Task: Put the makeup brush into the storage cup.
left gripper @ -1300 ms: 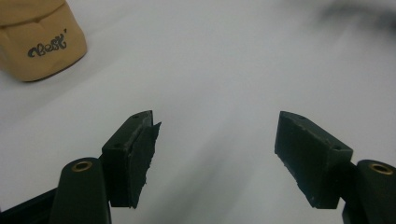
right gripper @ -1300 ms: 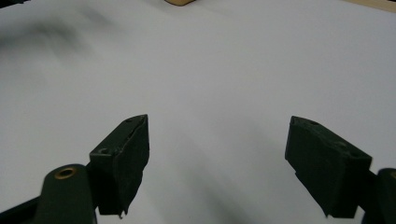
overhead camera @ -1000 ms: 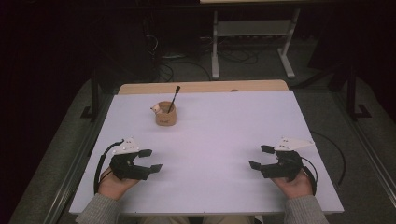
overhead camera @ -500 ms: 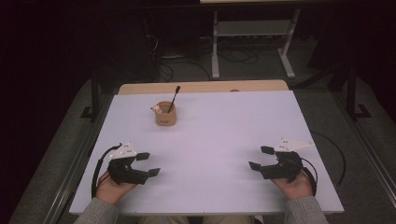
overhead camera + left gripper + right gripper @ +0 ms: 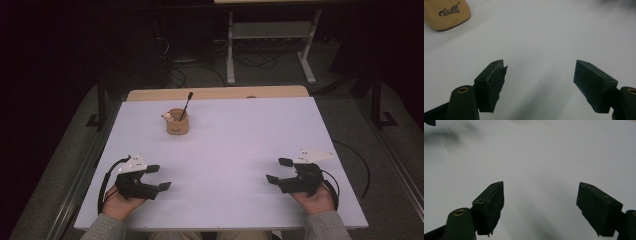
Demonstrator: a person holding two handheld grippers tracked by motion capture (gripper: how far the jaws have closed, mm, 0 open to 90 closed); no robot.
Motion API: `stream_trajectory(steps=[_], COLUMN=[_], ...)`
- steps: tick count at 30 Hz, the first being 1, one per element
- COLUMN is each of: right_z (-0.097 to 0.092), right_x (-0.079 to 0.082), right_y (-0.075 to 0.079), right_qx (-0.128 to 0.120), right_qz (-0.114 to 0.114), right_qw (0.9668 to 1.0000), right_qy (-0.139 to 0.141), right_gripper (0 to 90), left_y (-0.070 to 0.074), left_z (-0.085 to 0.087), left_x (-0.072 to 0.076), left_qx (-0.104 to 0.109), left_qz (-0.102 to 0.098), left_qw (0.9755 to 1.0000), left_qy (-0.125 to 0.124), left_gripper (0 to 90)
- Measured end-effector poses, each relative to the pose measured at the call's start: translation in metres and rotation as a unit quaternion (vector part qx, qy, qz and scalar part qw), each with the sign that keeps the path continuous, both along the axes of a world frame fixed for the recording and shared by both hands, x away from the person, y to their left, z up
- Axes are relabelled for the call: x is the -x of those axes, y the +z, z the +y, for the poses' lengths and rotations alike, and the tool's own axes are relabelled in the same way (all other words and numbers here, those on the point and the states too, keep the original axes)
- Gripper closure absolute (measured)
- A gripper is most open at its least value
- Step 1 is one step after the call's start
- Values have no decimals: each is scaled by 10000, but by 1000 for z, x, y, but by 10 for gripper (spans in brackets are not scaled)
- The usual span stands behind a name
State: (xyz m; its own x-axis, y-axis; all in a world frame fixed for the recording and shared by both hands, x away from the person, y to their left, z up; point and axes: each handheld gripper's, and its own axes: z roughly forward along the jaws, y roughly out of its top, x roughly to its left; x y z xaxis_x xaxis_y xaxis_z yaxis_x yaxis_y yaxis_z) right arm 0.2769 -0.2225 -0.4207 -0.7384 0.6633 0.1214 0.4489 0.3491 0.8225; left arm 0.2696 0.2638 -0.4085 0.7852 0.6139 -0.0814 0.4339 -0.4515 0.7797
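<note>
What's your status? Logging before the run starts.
Left gripper open, empty, near table edge. Right gripper open, empty. Tan cup upright at far left of the white table, dark stick in it. Nothing between fingers and cup.

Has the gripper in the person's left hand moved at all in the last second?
Yes, a little. The left gripper has slid back toward the person and the near table edge, away from the brown cup; its jaws stand open.

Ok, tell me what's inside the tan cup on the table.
In the tan cup, a dark stick-like utensil leans out toward the far right, and a small pale object sits at its left rim. The cup wall hides anything lower.
</note>
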Motion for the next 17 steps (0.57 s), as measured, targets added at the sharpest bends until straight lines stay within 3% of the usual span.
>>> stream_trajectory(steps=[17], right_z=[3], right_x=[0], right_y=[-1], right_qx=[33], right_qz=[30], right_qw=[10000], right_qy=[50], right_gripper=[210], left_y=[-1], left_z=[-1], left_x=[0], left_qx=[0], left_qz=[-20], left_qw=[10000], left_qy=[-34], left_gripper=[235])
